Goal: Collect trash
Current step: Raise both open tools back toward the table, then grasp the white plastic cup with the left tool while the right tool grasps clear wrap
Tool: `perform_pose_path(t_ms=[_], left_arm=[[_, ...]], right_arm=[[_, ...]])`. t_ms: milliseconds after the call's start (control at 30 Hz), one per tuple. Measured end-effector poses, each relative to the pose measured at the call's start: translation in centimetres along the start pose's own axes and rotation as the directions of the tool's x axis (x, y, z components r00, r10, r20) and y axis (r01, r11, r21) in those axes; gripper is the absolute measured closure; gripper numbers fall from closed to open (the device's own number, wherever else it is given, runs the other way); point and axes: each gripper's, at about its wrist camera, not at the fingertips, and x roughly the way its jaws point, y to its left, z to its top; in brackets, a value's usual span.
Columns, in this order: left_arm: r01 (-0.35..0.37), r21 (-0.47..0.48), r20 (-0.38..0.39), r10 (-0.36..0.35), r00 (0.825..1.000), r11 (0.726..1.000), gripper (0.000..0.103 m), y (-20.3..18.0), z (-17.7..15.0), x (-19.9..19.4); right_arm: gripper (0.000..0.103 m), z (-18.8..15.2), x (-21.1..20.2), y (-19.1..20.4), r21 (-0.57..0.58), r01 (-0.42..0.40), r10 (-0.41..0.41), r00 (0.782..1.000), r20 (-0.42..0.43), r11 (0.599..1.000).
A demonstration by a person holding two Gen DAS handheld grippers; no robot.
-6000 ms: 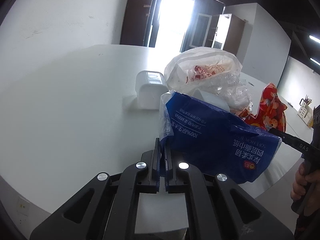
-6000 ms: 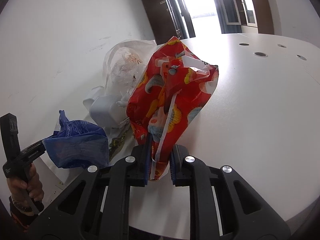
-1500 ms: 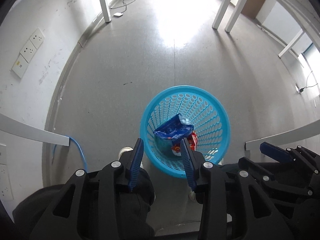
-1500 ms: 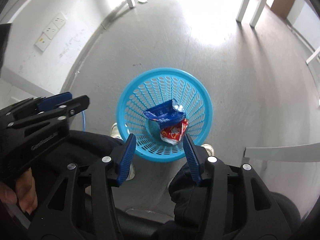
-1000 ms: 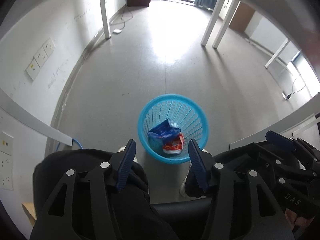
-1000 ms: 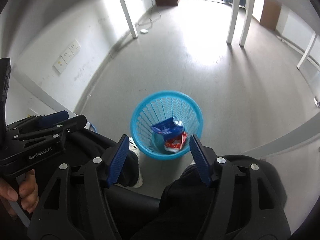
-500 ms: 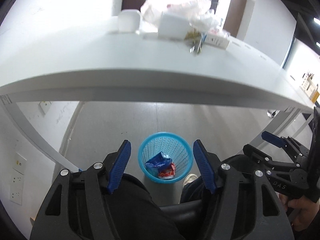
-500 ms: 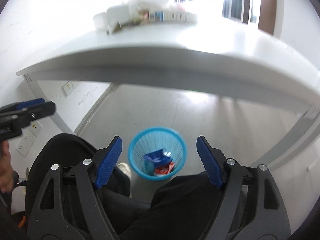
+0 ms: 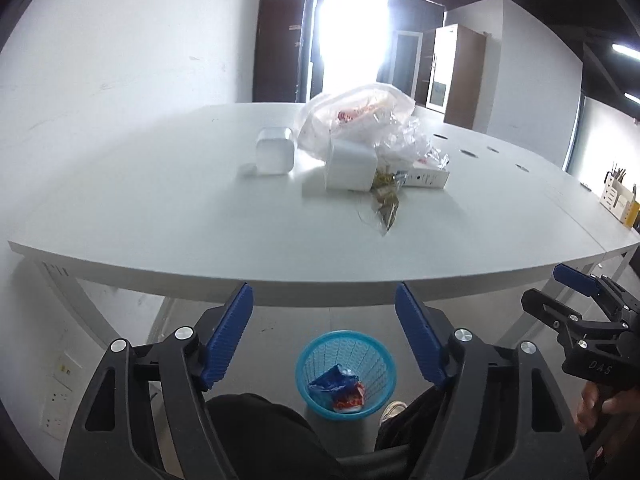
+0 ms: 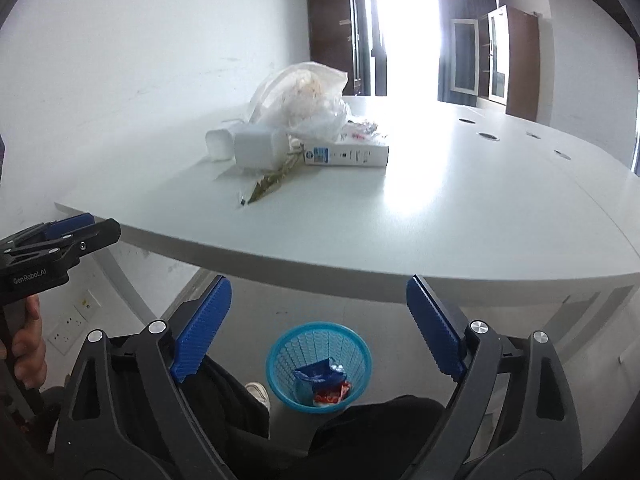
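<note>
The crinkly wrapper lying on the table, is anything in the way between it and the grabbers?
Nothing visible blocks it. The crinkly wrapper lies nearest the table's front edge, with bare tabletop before it. The left gripper and right gripper hang empty below that edge, jaws opening. The white containers and flat box sit behind it.

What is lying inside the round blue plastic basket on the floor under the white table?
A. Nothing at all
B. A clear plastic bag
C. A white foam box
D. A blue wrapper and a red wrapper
D: the round blue plastic basket holds a crumpled blue wrapper and a red wrapper, while the white foam box and the clear plastic bag sit on the white table.
</note>
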Motion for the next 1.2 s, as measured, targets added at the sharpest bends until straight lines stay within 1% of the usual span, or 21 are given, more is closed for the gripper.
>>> perform_pose_path(t_ms=[67, 167, 333, 633, 900, 1067, 1200], left_arm=[[0.000, -0.006, 0.023, 0.000, 1.000, 1.000, 0.029, 0.2, 0.8, -0.3], [0.011, -0.018, 0.049, -0.010, 0.999, 1.000, 0.028, 0.6, 2.0, -0.6], [0.023, -0.041, 0.078, -0.020, 0.997, 0.999, 0.027, 1.1, 3.9, 0.3], [0.044, -0.053, 0.043, -0.042, 0.998, 0.998, 0.027, 1.8, 5.9, 4.9], [0.077, -0.014, -0.010, -0.077, 0.997, 0.997, 0.027, 1.3, 6.7, 8.9], [0.134, 0.017, -0.036, -0.134, 0.990, 0.991, 0.027, 1.3, 7.3, 10.5], [0.165, 0.007, -0.063, -0.164, 0.984, 0.986, 0.027, 1.7, 8.1, 11.9]], right_arm=[[0.014, 1.0, -0.5, -0.4, 0.013, -0.008, 0.008, 1.000, 0.026, 1.000], [0.014, 2.3, -0.6, -0.6, 0.025, -0.014, 0.013, 0.998, 0.054, 1.000], [0.012, 4.1, -0.4, -1.4, 0.060, -0.037, 0.031, 0.996, 0.089, 0.998], [0.011, 8.2, 3.4, -1.2, 0.057, -0.057, 0.051, 0.993, 0.105, 0.997], [0.011, 12.9, 6.8, -0.6, 0.037, -0.077, 0.073, 0.991, 0.111, 0.996], [0.012, 15.4, 8.8, -0.3, 0.026, -0.097, 0.095, 0.991, 0.093, 0.995], [0.012, 17.4, 10.3, 0.9, -0.022, -0.106, 0.107, 0.991, 0.077, 0.994]])
